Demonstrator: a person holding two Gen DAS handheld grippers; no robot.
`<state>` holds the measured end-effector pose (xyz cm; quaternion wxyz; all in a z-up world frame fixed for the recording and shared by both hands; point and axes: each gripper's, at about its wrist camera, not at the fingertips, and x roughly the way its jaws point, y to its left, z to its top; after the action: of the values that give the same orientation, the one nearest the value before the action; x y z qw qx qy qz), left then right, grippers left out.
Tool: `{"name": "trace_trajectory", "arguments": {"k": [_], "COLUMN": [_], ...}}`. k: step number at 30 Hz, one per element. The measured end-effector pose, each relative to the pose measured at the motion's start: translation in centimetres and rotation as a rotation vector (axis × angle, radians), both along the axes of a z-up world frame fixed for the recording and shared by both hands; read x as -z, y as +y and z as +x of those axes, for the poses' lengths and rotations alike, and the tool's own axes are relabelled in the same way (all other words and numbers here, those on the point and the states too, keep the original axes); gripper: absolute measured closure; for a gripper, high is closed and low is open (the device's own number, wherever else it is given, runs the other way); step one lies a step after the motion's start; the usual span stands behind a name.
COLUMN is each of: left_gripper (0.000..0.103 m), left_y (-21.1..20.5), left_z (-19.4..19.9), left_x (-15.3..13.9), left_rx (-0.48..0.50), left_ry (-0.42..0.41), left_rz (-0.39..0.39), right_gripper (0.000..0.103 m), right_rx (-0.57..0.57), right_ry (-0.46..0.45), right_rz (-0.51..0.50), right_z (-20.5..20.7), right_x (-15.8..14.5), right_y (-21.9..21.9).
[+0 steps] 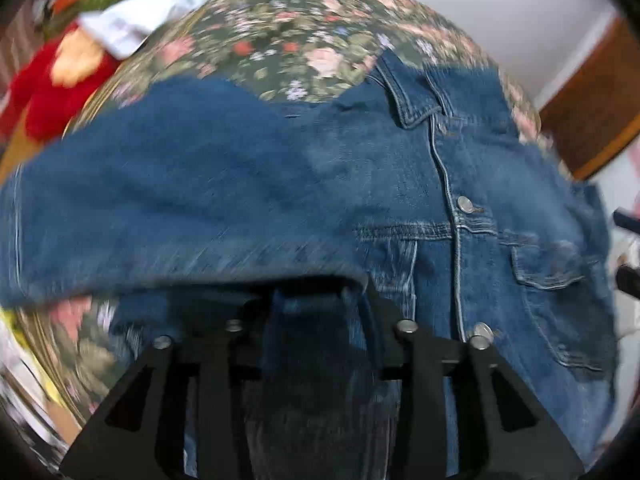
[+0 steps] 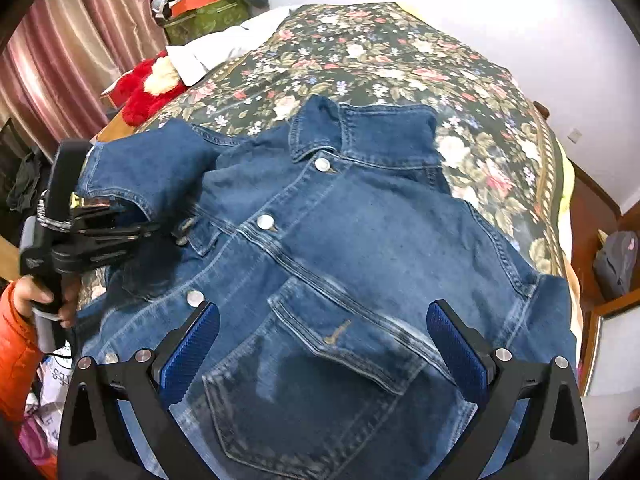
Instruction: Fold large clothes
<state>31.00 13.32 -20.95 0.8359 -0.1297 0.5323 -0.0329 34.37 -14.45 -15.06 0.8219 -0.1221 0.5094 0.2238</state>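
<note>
Denim jacket (image 2: 340, 240): blue, lying front side up on the bed, buttoned down the placket, collar toward the far end of the bed.
Bed cover (image 2: 400, 64): dark floral print, visible around the jacket's collar and along its right side.
Left sleeve (image 2: 152, 168): lifted off the bed and folded inward across the chest, cuff edge held at the left side of the garment.
Left gripper (image 2: 132, 232): gripped by a hand in an orange sleeve (image 2: 20, 344); its fingers are pinched together on the sleeve cuff. In its own wrist view, denim fills the gap between the black fingers (image 1: 416, 356), and the picture is blurred.
Right gripper (image 2: 320, 336): hovering above the lower right front panel, near the chest pocket (image 2: 340, 336); fingers spread wide with nothing between them. Blue pads (image 2: 452, 340) are visible on the inner faces. Contact with the cloth cannot be confirmed.
Buttons (image 2: 265, 222): silver metal, three clearly visible in a line down the front in the right wrist view.
Red plush toy (image 2: 148, 88): at the bed's left edge, beside a white pillow (image 2: 216, 52).
Curtain (image 2: 80, 52): pink striped, on the left wall.
Wooden furniture (image 2: 592, 216): brown, to the right of the bed.
</note>
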Motion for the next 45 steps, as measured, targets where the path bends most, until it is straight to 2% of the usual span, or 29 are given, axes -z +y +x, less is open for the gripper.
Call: {"name": "trace_trajectory", "arguments": {"k": [2,5,7,11,14,16,18,19,21,25,29,33,35,38,41,45], "left_gripper": [0.051,0.039,0.038,0.038,0.038,0.042,0.055,0.059,0.081,0.082,0.083,0.082,0.082,0.083,0.083,0.082], "left_y": [2.2,5.8,8.2,13.8,16.4,17.5,18.1,18.2,18.0,16.3,13.1,6.2,2.9,-2.5,-7.8,-14.1], "left_z": [-1.7,-4.3,-5.6,-6.8,-6.5,-5.7,-5.0,-4.5,-3.8,-1.9,0.1,1.9,2.3,3.4,4.5,6.2], "left_x": [-1.1,-2.5,-2.9,-1.7,-0.3,0.7,1.1,0.9,0.0,-2.5,-7.6,-14.6,-17.1,-19.7,-20.6,-18.6], "left_rx": [-0.064,-0.195,-0.279,-0.472,-0.549,-0.587,-0.627,-0.636,-0.63,-0.581,-0.48,-0.328,-0.248,-0.112,0.025,0.2], "left_ry": [-0.029,-0.095,-0.119,-0.104,-0.083,-0.069,-0.078,-0.09,-0.111,-0.157,-0.281,-0.458,-0.53,-0.59,-0.601,-0.517], "left_rz": [-0.082,-0.157,-0.207,-0.284,-0.314,-0.327,-0.319,-0.291,-0.179,-0.016,0.089,0.286,0.33,0.331,0.301,0.227], "right_gripper": [0.0,0.0,0.0,0.0,0.0,0.0,0.0,0.0,0.0,0.0,0.0,0.0,0.0,0.0,0.0,0.0], "right_rx": [0.006,0.016,0.025,0.033,0.035,0.038,0.043,0.047,0.054,0.085,0.116,0.153,0.171,0.196,0.214,0.244], "right_ry": [-0.006,-0.002,0.01,0.023,0.023,0.019,0.011,0.004,-0.003,-0.012,-0.032,-0.011,-0.003,-0.012,-0.016,-0.025], "right_rz": [0.007,0.028,0.045,0.066,0.076,0.079,0.075,0.071,0.065,0.056,0.076,0.126,0.161,0.205,0.24,0.268], "right_z": [-0.1,0.0,0.2,0.4,0.4,0.4,0.3,0.3,0.2,0.0,-0.1,0.2,0.2,-0.1,-0.4,-0.8], "right_x": [0.1,0.3,0.5,0.8,0.6,0.5,0.3,0.2,0.1,0.0,-0.4,-0.5,-0.6,-1.0,-1.5,-2.2], "right_y": [-0.4,-0.7,-0.7,-0.4,-0.2,-0.3,-0.5,-0.7,-1.2,-2.7,-4.8,-6.6,-7.6,-8.9,-10.1,-12.0]}}
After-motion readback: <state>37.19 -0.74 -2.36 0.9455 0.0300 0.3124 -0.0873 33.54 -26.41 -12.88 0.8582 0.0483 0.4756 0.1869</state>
